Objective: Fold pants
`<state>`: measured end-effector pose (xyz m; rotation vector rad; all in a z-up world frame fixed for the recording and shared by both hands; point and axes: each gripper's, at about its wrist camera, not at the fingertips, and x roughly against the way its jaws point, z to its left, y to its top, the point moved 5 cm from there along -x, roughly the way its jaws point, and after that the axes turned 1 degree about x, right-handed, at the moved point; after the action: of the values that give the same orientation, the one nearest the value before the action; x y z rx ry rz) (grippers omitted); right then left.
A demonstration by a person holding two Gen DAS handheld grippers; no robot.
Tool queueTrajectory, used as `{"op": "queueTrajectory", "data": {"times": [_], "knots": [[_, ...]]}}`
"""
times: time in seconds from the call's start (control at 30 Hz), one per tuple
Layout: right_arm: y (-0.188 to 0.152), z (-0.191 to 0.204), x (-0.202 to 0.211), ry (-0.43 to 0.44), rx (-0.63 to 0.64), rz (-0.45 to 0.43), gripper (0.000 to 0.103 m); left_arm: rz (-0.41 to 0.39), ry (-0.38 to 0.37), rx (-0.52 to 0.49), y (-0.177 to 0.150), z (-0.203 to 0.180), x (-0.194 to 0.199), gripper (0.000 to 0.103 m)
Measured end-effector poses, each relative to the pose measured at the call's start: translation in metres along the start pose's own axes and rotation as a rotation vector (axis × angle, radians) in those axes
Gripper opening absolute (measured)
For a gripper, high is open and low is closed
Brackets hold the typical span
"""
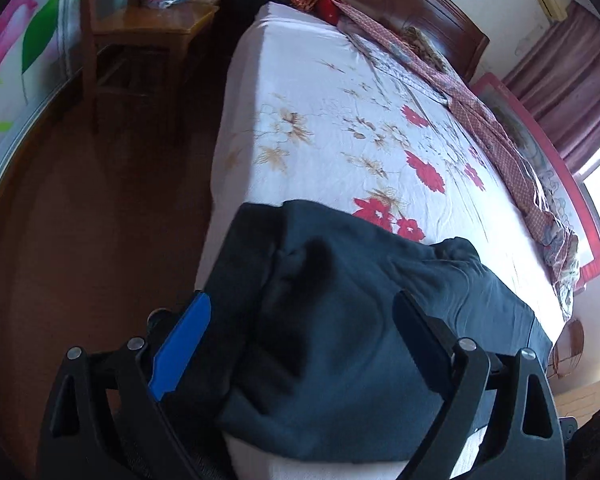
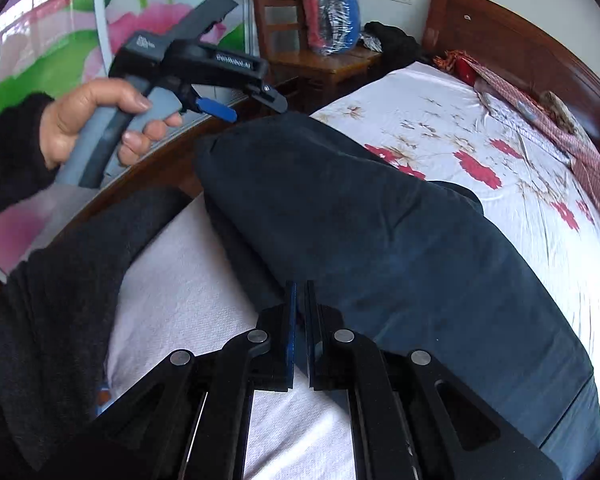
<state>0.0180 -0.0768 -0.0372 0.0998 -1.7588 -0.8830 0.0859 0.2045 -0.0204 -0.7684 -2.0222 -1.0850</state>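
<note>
Dark navy pants (image 2: 380,216) lie folded along the near edge of the bed; they also show in the left wrist view (image 1: 340,320). My left gripper (image 1: 304,312) is open and empty, hovering just above the pants' left end; it also shows from the right wrist view (image 2: 256,110), held in a hand. My right gripper (image 2: 301,292) has its jaws nearly closed with a thin gap, tips at the pants' near edge; I cannot tell if cloth is pinched.
The bed has a white floral sheet (image 1: 340,120) and a wooden headboard (image 2: 520,40). A checked red cloth (image 1: 480,112) lies along the far side. A wooden chair (image 2: 300,40) with a plastic bag stands by the bed. Dark wooden floor (image 1: 100,220) lies left.
</note>
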Motion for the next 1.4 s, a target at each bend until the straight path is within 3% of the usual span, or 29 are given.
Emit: {"op": "queueTrajectory", "data": {"times": [0.17,0.2,0.23,0.27,0.3,0.57,0.63,0.8,0.87,0.93,1.2,1.4], "knots": [[-0.001,0.013,-0.018,-0.08,0.148,0.02,0.003,0.016,0.05,0.067,-0.029,0.039,0.023,0.092],[0.0,0.013,-0.021,-0.105,0.171,0.018,0.017,0.026,0.057,0.079,-0.034,0.045,0.024,0.092],[0.001,0.015,-0.023,-0.121,0.198,0.016,0.05,0.034,0.062,0.09,-0.038,0.05,0.025,0.092],[0.001,0.016,-0.023,-0.129,0.225,0.004,0.064,0.044,0.068,0.102,-0.042,0.055,0.024,0.092],[0.002,0.019,-0.02,-0.164,0.254,-0.024,0.07,0.053,0.073,0.113,-0.046,0.059,0.023,0.092],[0.015,0.008,-0.027,-0.167,0.243,0.002,0.07,0.062,0.05,0.139,-0.048,0.059,0.011,0.092],[0.016,0.005,-0.028,-0.145,0.201,0.006,0.067,0.057,0.037,0.13,-0.045,0.053,0.011,0.092],[0.007,0.009,-0.035,-0.184,0.26,0.037,0.06,0.061,0.018,0.121,-0.04,0.045,0.008,0.092],[0.006,0.008,-0.039,-0.184,0.252,0.051,0.039,0.063,0.016,0.126,-0.039,0.045,0.008,0.092],[0.004,0.01,-0.044,-0.175,0.264,0.081,0.004,0.066,0.011,0.128,-0.039,0.043,0.007,0.092],[0.003,0.025,-0.013,-0.157,0.276,0.034,0.002,0.025,-0.002,0.112,-0.032,0.035,0.02,0.093],[-0.011,0.028,-0.048,-0.151,0.261,0.098,0.003,-0.017,-0.074,0.03,-0.02,-0.025,0.004,0.094]]}}
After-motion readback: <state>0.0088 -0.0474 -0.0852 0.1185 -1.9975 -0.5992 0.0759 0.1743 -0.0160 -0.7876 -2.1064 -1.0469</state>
